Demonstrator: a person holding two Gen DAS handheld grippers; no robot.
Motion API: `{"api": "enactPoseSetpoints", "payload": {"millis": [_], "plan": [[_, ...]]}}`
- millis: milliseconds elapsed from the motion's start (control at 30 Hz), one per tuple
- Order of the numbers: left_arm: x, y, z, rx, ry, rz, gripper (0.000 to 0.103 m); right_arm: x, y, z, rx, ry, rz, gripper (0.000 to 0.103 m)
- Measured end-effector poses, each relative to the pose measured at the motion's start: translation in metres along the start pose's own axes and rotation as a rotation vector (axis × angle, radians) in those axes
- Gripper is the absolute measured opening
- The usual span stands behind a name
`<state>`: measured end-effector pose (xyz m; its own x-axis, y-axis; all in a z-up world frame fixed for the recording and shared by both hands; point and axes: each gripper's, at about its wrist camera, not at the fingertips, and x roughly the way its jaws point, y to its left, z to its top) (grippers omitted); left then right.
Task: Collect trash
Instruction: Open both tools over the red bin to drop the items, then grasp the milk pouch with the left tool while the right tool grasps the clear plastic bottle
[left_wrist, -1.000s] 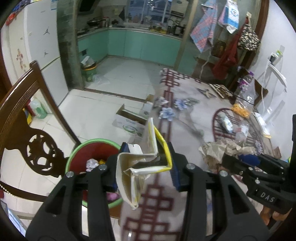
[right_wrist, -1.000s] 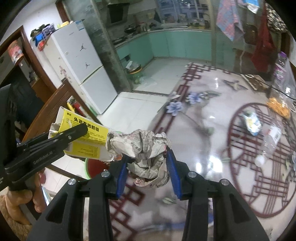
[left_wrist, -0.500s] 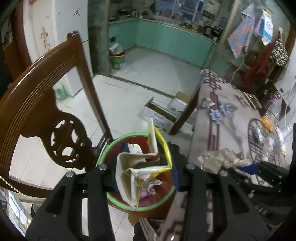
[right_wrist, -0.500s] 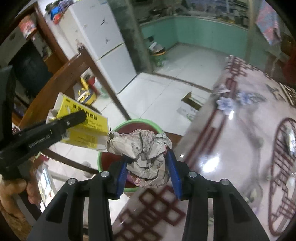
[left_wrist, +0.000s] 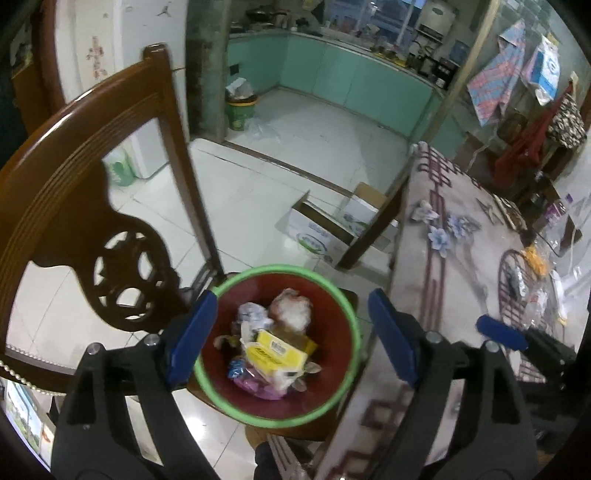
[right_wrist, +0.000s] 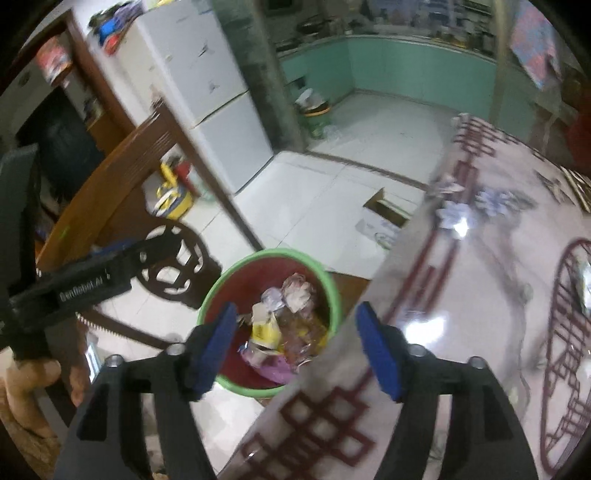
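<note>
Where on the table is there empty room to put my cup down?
The table looks bare between its near edge by the trash bin and the dark red circle pattern. It is crowded inside that circle, with wrappers.

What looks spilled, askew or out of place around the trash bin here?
Nothing stands out. The trash, yellow box included, lies inside the green-rimmed bin with none seen on the floor beside it. Both the left gripper and right gripper are open and empty.
</note>
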<state>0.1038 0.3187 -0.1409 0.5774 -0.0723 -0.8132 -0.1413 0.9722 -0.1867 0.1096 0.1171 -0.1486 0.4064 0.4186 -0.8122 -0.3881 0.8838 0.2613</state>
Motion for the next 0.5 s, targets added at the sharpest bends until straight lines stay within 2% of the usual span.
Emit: {"api": "enactPoseSetpoints", "payload": {"millis": [67, 233, 400, 500], "plan": [[0.001, -0.016, -0.001, 0.030, -0.001, -0.014, 0.081, -0.011, -0.016, -0.002, 0.032, -0.012, -0.025, 0.067], [0.006, -0.059, -0.006, 0.091, 0.011, -0.053, 0.081, -0.035, -0.086, -0.022, 0.168, -0.019, -0.140, 0.067], [0.012, -0.108, -0.015, 0.144, 0.031, -0.092, 0.081, -0.075, -0.185, -0.052, 0.363, -0.054, -0.320, 0.068], [0.017, -0.143, -0.022, 0.171, 0.044, -0.119, 0.081, -0.102, -0.251, -0.067, 0.483, -0.098, -0.447, 0.075]]}}
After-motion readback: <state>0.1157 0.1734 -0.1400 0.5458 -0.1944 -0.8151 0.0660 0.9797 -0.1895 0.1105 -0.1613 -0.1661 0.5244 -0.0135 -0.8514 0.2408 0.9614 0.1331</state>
